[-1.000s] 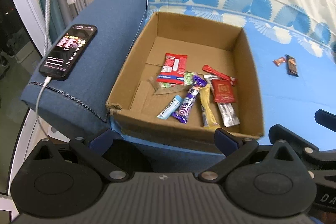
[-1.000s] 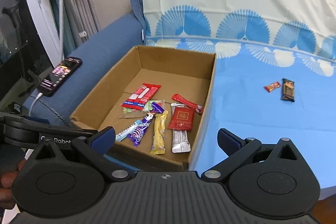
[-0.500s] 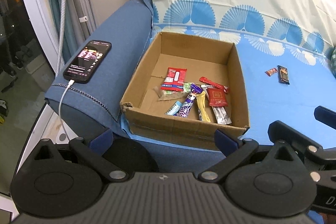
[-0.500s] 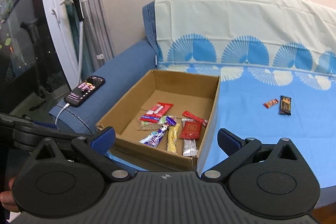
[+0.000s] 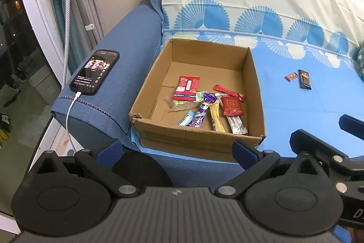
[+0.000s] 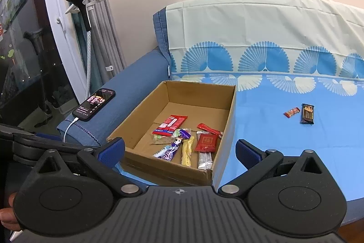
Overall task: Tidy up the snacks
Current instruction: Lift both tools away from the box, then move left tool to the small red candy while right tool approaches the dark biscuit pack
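An open cardboard box [image 5: 258, 92] [image 6: 231, 115] sits on the blue sofa seat and holds several snack packets, among them a red packet [image 5: 232, 105] [image 6: 206, 141] and a yellow bar [image 5: 216, 116] [image 6: 187, 150]. Two loose snacks lie on the seat to the right: a small red candy [image 5: 291, 76] [image 6: 291, 112] and a dark bar [image 5: 304, 79] [image 6: 307, 113]. My left gripper [image 5: 176, 148] is open and empty, well short of the box. My right gripper [image 6: 179, 150] is open and empty, also back from the box; it also shows at the left wrist view's right edge.
A phone [image 5: 95, 71] [image 6: 94, 104] on a white charging cable lies on the blue sofa armrest left of the box. A window frame and grey curtains [image 6: 100, 22] stand further left. The patterned cover [image 6: 273, 42] drapes the sofa back.
Both grippers have pulled back and risen from the box, so the box looks smaller and more of the sofa and wall shows. The snacks have not moved.
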Available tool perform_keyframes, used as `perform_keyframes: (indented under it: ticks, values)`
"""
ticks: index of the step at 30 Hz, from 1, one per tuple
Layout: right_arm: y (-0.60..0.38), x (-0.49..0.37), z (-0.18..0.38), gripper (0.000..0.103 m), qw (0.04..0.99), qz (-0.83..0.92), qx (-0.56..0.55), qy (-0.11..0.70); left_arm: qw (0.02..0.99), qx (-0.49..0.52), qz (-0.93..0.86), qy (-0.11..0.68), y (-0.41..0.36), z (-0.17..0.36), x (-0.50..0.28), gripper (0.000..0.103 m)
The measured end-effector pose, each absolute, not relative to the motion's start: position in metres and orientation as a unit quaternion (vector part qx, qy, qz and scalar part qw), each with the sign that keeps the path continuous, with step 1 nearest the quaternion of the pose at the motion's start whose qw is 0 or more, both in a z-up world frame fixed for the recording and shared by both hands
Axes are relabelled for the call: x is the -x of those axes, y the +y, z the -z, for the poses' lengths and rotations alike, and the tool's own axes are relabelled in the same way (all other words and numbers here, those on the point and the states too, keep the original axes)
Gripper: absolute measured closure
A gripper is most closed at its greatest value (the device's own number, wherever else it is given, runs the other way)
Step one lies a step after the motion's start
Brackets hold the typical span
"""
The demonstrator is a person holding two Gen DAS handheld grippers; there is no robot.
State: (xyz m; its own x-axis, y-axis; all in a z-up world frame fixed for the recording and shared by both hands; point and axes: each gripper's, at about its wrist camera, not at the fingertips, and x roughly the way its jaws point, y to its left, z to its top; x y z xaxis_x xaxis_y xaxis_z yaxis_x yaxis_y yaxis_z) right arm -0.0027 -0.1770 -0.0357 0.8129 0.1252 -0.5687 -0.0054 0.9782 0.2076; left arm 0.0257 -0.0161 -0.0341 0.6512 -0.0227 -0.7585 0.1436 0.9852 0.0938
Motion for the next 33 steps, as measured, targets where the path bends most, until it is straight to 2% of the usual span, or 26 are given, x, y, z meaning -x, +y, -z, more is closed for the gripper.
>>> perform_keyframes:
  ticks: [16, 26, 33]
  values:
    - [-0.209, -0.011, 0.058, 0.001, 0.936, -0.024, -0.141, 0.323, 0.887, -0.107, 0.056, 0.446, -0.058, 0.051, -0.05, 0.0]
    - [-0.312, -0.011, 0.08, 0.001, 0.928, 0.095, -0.165, 0.32, 0.861, -0.161, 0.146, 0.46, -0.183, 0.069, -0.089, 0.0]
    - [-0.41, -0.03, 0.11, 0.001, 0.91, 0.193, -0.173, 0.322, 0.846, -0.214, 0.173, 0.456, -0.296, 0.107, -0.149, 0.0]
